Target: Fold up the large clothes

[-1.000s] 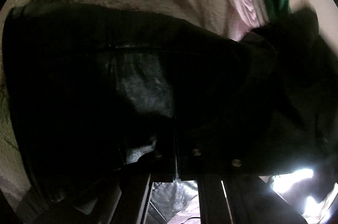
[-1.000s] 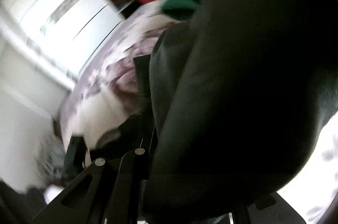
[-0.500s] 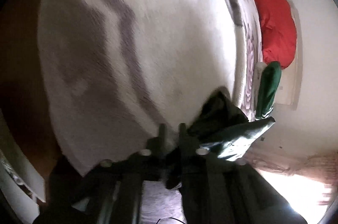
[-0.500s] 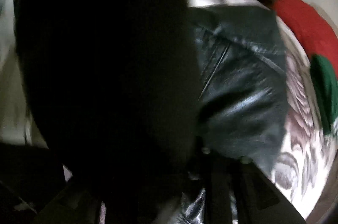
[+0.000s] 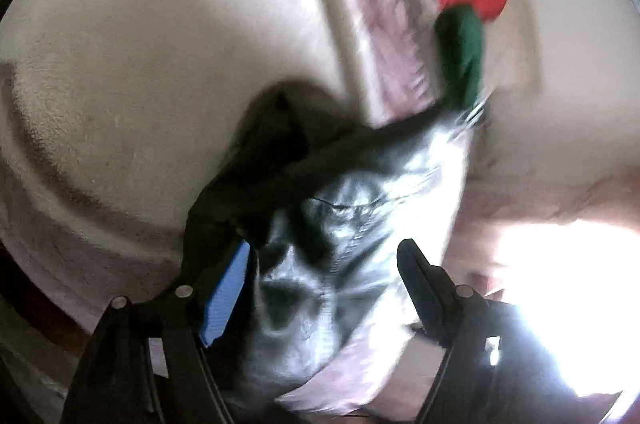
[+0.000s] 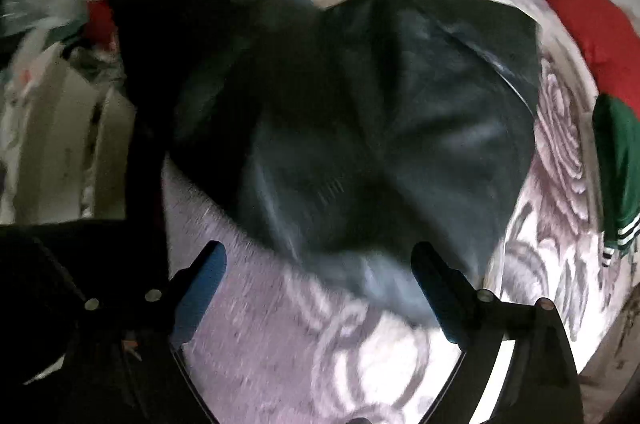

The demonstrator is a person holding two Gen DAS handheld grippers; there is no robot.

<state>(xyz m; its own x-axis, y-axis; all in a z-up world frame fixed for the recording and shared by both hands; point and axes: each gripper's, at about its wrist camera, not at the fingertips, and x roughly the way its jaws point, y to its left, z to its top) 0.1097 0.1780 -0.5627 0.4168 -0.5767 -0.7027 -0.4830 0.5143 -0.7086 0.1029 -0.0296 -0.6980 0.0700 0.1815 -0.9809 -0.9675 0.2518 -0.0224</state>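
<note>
Both grippers stand wide with nothing pinched in them. Left gripper (image 5: 324,264) has just been opening its jaws, and the black leather jacket (image 5: 352,224) lies under and between them, but the blue pad (image 5: 226,294) does not press on it. Right gripper (image 6: 318,268) has just been opening too; the near edge of the jacket (image 6: 380,112) lies between its fingers and looks loose, though this spot is blurred.

In the right wrist view the jacket is spread in a big dark heap on the bed (image 6: 320,364), which has a purple and white cover with big flower shapes. On the far side of the jacket a red cloth (image 6: 592,24) lies on the bed, with a green cloth (image 6: 618,160) with white stripes just beside it. Both pictures are smeared, so small things are hard to see
</note>
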